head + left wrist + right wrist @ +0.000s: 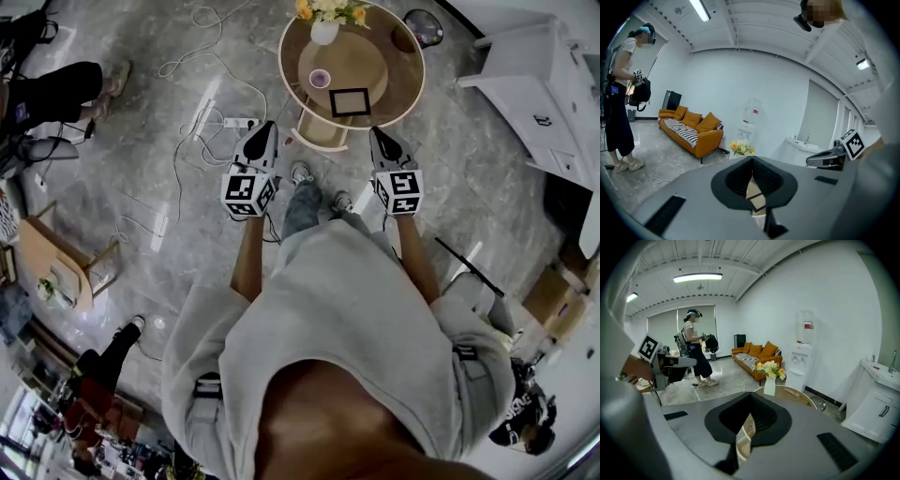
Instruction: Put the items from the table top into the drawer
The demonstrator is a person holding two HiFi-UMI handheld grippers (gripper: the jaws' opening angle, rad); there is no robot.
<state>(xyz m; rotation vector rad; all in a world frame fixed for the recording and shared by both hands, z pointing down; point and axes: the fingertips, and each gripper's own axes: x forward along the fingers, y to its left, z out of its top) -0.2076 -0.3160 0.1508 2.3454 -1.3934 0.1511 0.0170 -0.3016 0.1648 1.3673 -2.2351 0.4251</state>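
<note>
- Standing on the grey floor, a person in a pale top holds 2 grippers out in front, side by side and well apart.
- The left gripper has its jaws closed together with nothing between them. It points toward the near left side of the table.
- The right gripper also has its jaws pressed together and empty, its tip close to the table's near right rim.
- Between the 2 grippers, the drawer stands pulled out from under the round tabletop.
- On the tabletop lies a black-framed square item. A small purple cup sits just beyond it to the left.
- At the tabletop's far edge stands a white vase of yellow flowers.
- Farther off, an orange sofa stands against the wall.
</note>
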